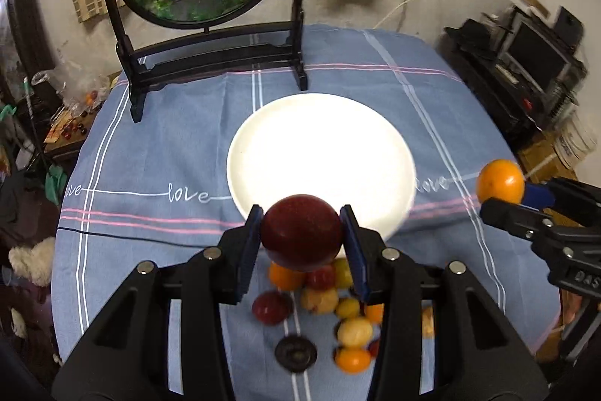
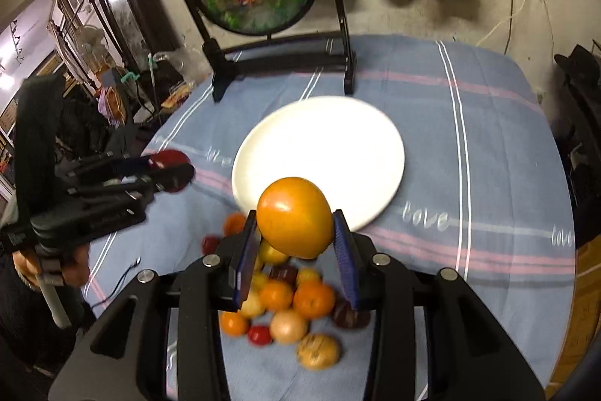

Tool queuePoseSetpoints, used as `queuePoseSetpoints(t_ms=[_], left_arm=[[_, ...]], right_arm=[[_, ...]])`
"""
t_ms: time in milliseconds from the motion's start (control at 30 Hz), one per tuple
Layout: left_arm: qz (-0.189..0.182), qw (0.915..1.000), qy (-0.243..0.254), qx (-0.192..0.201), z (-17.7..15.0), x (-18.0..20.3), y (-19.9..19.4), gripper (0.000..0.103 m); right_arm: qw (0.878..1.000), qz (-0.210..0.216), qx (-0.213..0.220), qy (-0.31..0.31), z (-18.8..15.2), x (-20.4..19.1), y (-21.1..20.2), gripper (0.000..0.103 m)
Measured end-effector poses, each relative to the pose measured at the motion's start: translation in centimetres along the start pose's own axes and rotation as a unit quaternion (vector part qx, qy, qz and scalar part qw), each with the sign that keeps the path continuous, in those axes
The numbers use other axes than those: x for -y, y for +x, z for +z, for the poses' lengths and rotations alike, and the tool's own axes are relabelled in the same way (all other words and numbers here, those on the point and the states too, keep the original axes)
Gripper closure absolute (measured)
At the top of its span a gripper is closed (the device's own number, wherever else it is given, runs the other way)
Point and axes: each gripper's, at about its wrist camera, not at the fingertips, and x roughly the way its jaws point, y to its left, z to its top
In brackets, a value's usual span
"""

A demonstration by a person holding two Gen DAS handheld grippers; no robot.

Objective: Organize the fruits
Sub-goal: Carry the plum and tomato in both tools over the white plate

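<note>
The white plate (image 1: 263,138) on the bench looks bare and the fruit pile (image 2: 289,303) sits unsorted, so little seems done, though the left hand-held gripper (image 1: 301,232) clamps a dark red fruit (image 1: 301,232) and the right hand-held gripper (image 2: 295,228) an orange fruit (image 2: 295,228), both held near its rim.

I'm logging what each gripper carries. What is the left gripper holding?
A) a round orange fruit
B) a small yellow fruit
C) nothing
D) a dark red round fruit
D: the left gripper is shut on the dark red round fruit, held between its blue pads over the near rim of the white round plate; the round orange fruit is in the right gripper.
</note>
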Motion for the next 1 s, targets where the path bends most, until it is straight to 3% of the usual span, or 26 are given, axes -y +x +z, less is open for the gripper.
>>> queuePoseSetpoints(t_ms=[267,667,1000], left_arm=[[0.043,0.9985,-0.003,-0.034,2.7,0.9,5.7,0.061],[0.056,0.9955,-0.010,-0.076,3.7,0.5,12.4,0.060],[0.059,0.9950,0.001,-0.081,3.9,0.5,14.8,0.060]], right_arm=[[1.000,0.000,-0.023,0.012,2.9,2.5,6.6,0.064],[0.998,0.000,-0.068,0.012,4.4,3.9,13.5,0.064],[0.997,-0.009,-0.082,0.002,5.1,4.0,16.1,0.064]])
